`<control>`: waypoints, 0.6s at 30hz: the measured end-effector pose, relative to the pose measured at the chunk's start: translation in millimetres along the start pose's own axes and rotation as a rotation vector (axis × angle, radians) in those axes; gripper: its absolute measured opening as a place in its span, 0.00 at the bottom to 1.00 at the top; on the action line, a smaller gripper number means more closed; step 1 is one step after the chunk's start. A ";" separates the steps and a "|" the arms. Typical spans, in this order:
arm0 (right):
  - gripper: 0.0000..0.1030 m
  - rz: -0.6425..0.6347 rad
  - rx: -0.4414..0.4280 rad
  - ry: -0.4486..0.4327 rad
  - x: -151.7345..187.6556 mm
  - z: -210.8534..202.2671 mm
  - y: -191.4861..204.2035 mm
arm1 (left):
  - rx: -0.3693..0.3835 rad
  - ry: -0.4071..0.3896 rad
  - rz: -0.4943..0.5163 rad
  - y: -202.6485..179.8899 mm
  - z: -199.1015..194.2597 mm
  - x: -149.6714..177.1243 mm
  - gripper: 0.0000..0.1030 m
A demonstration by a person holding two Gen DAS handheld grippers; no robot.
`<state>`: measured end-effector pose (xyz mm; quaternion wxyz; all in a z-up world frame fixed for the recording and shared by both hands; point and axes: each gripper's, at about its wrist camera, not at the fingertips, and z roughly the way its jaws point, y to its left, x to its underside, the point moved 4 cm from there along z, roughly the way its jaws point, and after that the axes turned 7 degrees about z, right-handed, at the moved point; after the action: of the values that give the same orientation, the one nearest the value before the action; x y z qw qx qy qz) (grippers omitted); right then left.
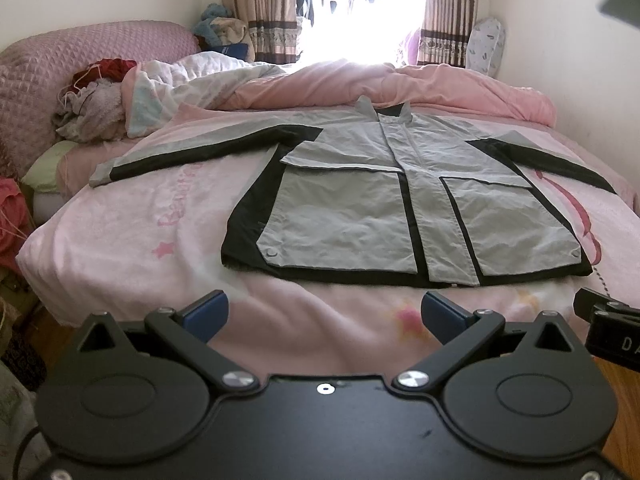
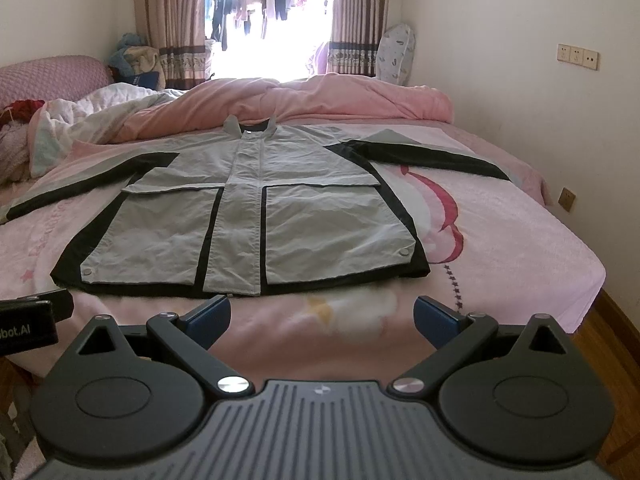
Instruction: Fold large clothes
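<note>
A grey and black jacket point(image 1: 404, 204) lies flat and face up on the pink bed point(image 1: 132, 236), collar toward the window point(image 1: 356, 4), both sleeves spread out to the sides, hem nearest the grippers. The left gripper point(image 1: 324, 316) hangs above the bed's near edge, just short of the hem, jaws wide and holding nothing. The right gripper point(image 2: 322, 314) sits beside it at the same edge, jaws wide too and empty. A rumpled pink quilt point(image 2: 320, 96) is heaped beyond the collar.
</note>
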<state>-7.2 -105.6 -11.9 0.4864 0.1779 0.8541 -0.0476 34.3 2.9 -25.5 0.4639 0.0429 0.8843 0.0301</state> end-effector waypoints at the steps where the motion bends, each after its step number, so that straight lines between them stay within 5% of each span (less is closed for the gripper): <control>1: 1.00 0.001 0.000 0.003 0.3 0.7 -0.3 | 0.000 0.001 -0.001 0.4 0.3 0.4 1.00; 11: 1.00 0.021 0.009 0.032 -8.5 23.2 -0.6 | 0.021 0.030 -0.024 10.2 21.9 -6.1 1.00; 18: 1.00 0.032 0.023 -0.039 -53.8 57.0 6.4 | 0.004 -0.031 -0.098 59.7 60.6 -47.5 1.00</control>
<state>66.4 -128.0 4.6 0.5014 0.1963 0.8410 -0.0532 113.9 58.2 -15.6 0.4783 0.0009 0.8782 0.0050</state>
